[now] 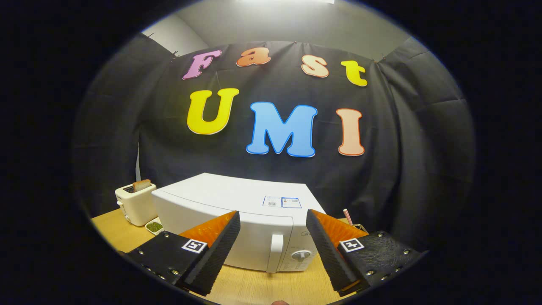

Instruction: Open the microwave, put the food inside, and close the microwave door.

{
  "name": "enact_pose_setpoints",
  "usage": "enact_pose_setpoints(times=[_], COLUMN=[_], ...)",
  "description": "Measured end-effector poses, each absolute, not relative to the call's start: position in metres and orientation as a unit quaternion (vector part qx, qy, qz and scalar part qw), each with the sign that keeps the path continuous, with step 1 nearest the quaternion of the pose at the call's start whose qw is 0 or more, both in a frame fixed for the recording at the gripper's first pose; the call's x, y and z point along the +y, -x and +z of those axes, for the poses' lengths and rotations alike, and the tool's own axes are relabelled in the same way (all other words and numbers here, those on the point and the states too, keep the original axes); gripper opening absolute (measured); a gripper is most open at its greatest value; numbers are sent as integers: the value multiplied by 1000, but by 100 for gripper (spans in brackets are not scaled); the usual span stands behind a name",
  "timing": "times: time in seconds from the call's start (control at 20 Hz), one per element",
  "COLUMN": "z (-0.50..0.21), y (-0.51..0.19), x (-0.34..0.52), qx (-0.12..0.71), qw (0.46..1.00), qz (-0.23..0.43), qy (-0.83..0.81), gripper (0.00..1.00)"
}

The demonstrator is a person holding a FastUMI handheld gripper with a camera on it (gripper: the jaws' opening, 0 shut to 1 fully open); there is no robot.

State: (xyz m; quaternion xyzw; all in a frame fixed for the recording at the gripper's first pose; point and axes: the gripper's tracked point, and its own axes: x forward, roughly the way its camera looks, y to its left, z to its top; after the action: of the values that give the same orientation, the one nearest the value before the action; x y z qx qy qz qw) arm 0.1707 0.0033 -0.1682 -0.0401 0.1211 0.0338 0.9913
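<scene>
A: Largest item: desk (pixel 254 288), wooden, carrying every appliance at reach height.

B: Next: microwave (pixel 237 220), white, parked mid-desk just ahead of the gripper (pixel 273 235), door shut. Turned slightly, presumably to present the front for an easy pull.

A: Then: toaster (pixel 135 203), cream, left of the microwave, a slice standing in its slot. Beside it, small dish (pixel 154 226) of green food, touching or nearly touching the microwave's corner; probably staged there for a short transfer.

B: Smaller: door handle (pixel 275 252), vertical, framed between the jaws; round dial (pixel 301 255) just right of it.

A: Jaws: spread wide, holding nothing, seemingly lined up to take the handle. Opening not yet begun.
</scene>
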Motion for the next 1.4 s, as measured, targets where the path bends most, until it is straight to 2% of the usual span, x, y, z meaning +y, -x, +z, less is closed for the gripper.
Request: enact_pose_setpoints(times=[0.35,0.9,1.0,1.05,1.2,1.25,1.3,1.35,1.4], z=[-233,-294,-299,-300,-306,-307,-303,-306,-303], y=[-184,-201,-201,-202,-206,-202,-200,-202,-202], x=[0,-6,-8,-9,-9,-3,-4,-5,-5], qx=[176,248,255,257,266,269,269,273,271], qw=[984,969,967,966,964,963,963,962,963], qz=[26,15,12,9,5,13,5,6,5], qy=[30,11,11,11,-3,-11,-4,1,2], gripper=[98,97,86,72,54,42,40,29,29])
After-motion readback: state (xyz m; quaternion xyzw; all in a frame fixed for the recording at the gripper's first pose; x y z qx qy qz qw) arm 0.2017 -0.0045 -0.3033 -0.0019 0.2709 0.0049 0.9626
